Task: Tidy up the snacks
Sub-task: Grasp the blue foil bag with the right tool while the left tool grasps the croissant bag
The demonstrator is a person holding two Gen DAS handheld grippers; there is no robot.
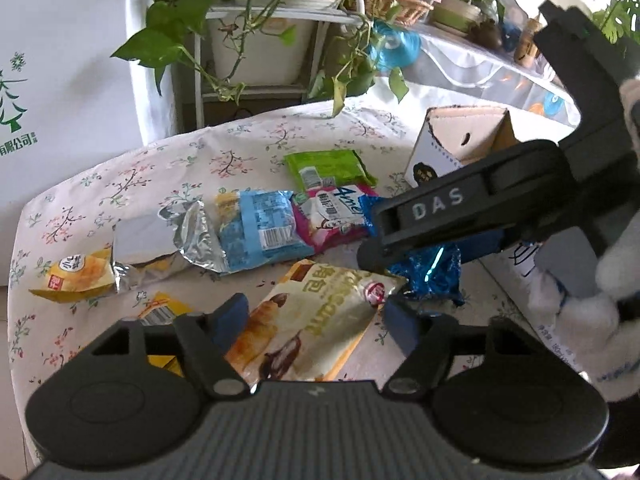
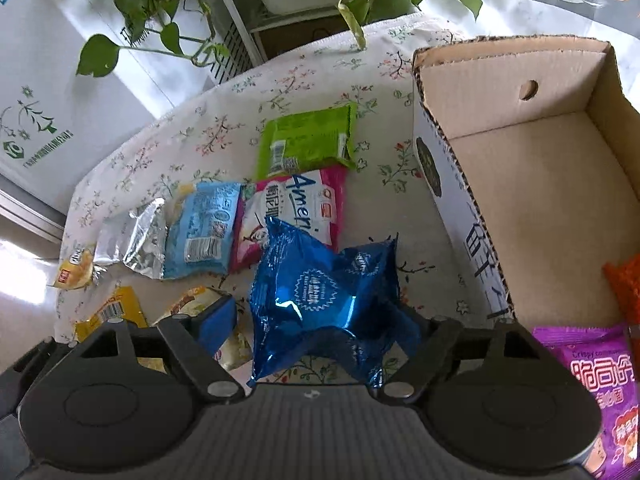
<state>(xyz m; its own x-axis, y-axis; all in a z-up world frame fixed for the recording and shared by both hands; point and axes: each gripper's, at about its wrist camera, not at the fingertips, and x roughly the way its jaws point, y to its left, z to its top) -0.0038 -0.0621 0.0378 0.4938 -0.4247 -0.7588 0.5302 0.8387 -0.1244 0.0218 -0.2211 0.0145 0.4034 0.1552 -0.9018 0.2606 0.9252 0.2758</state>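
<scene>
Several snack packs lie on a flowered tablecloth (image 1: 160, 168). My right gripper (image 2: 316, 320) has a shiny blue foil pack (image 2: 320, 296) between its wide-apart fingers; whether it grips is unclear. The same pack shows in the left wrist view (image 1: 432, 276) under the right gripper's body (image 1: 460, 216). My left gripper (image 1: 316, 316) is open above a cream croissant pack (image 1: 312, 316). A cardboard box (image 2: 520, 184) stands at right, holding a purple pack (image 2: 600, 384) and an orange one (image 2: 624, 288).
On the cloth lie a green pack (image 2: 308, 140), a pink-white pack (image 2: 292, 208), a light blue pack (image 2: 204, 228), a silver foil pack (image 2: 132, 240) and yellow packs (image 2: 112, 312). Potted plants on a white stand (image 1: 256, 32) rise behind the table.
</scene>
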